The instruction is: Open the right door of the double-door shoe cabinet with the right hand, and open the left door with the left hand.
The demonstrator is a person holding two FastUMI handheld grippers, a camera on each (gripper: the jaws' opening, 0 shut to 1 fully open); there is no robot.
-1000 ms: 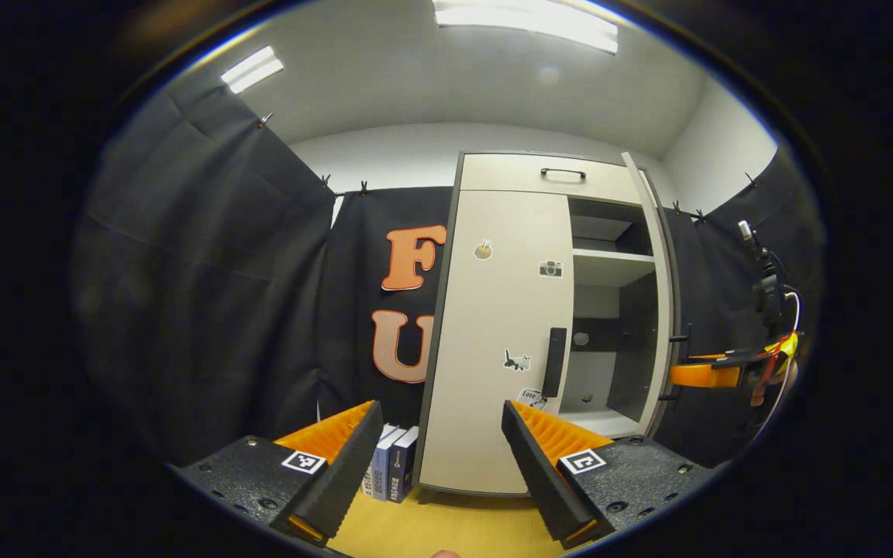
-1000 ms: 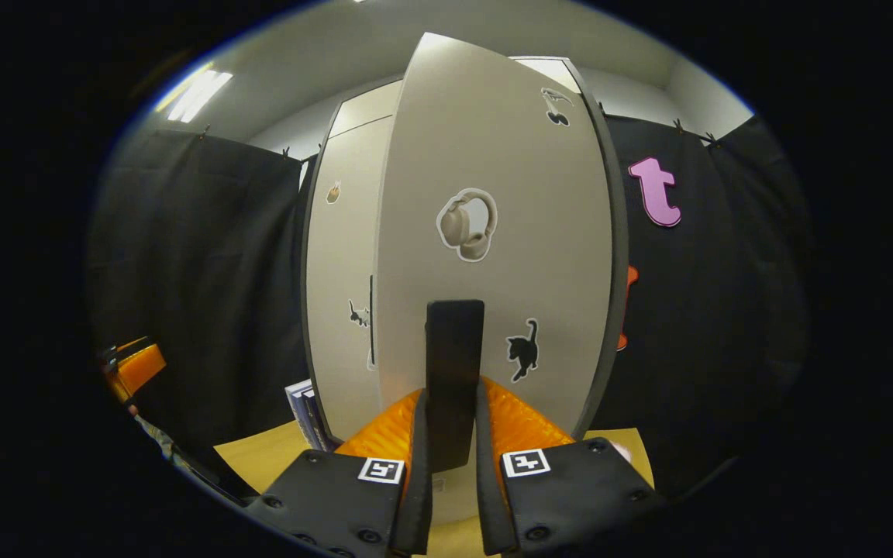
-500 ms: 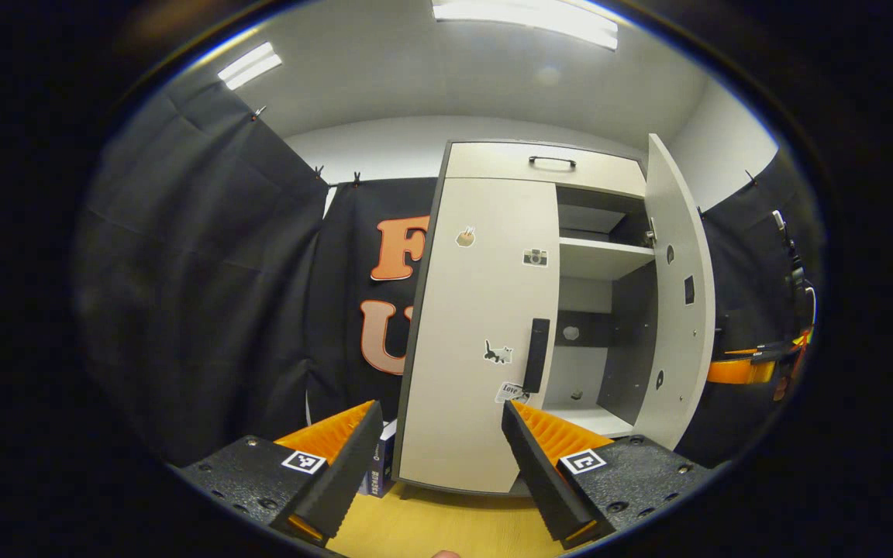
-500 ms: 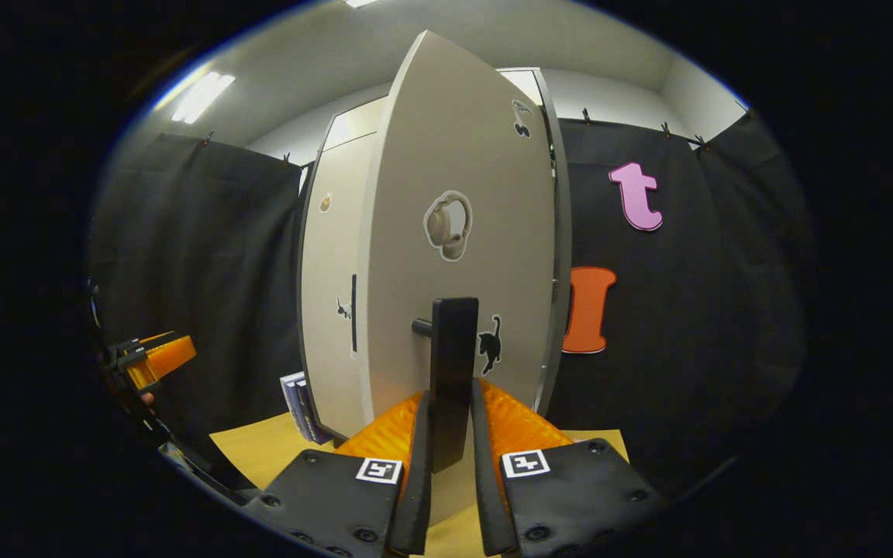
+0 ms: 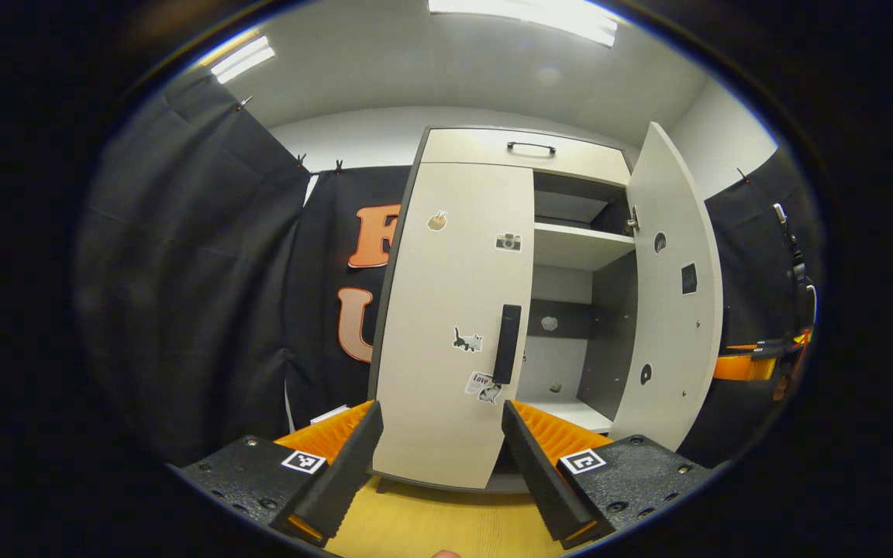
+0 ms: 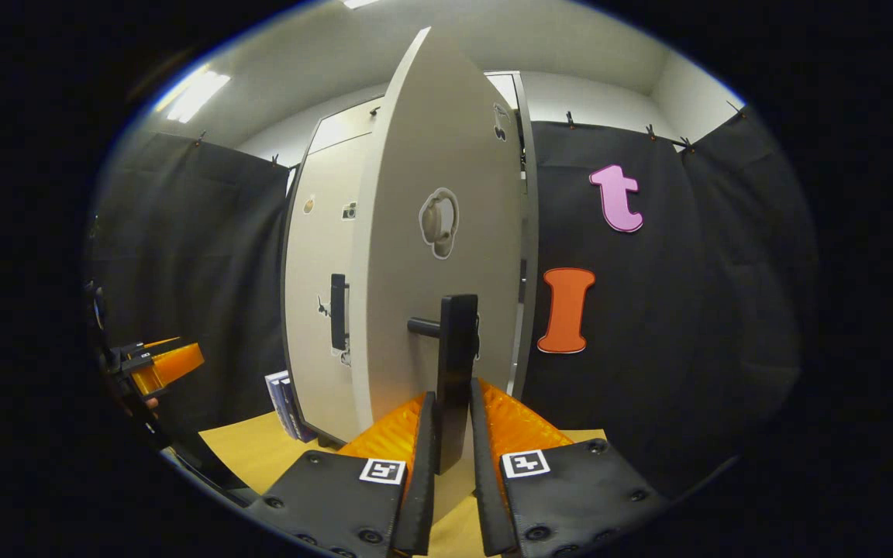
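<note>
Swinging wider than a second ago, the right door (image 5: 667, 287) of the shoe cabinet (image 5: 524, 147) now stands far open, and its inside face shows in the left gripper view. The same door (image 6: 431, 232) seen from the right gripper view is turned more edge-on than before. The right gripper (image 6: 452, 465) is clenched on the right door handle (image 6: 456, 372), a dark bar that stands upright between its two fingers, with both fingers pressing on it. It also shows far off at the right edge of the left gripper view (image 5: 749, 366).

The left door (image 5: 450, 325) is shut flat against the cabinet. Its dark left door handle (image 5: 506, 343) sits near the door's inner edge, just above small stickers. The left gripper (image 5: 435, 457) is released, its fingers spread wide apart with nothing between them. It hangs in front of the left door, low down, and is closer to it than a second ago. It also shows far off at the left edge of the right gripper view (image 6: 160, 366).

Inside the cabinet a white shelf (image 5: 578, 246) shows behind the open door. A drawer with a dark handle (image 5: 530, 146) runs across the top. The cabinet stands on a yellow wooden floor (image 5: 431, 527). A few books (image 6: 284, 395) stand on the floor beside the cabinet's left side. Black cloth (image 5: 183, 271) hangs all around.
</note>
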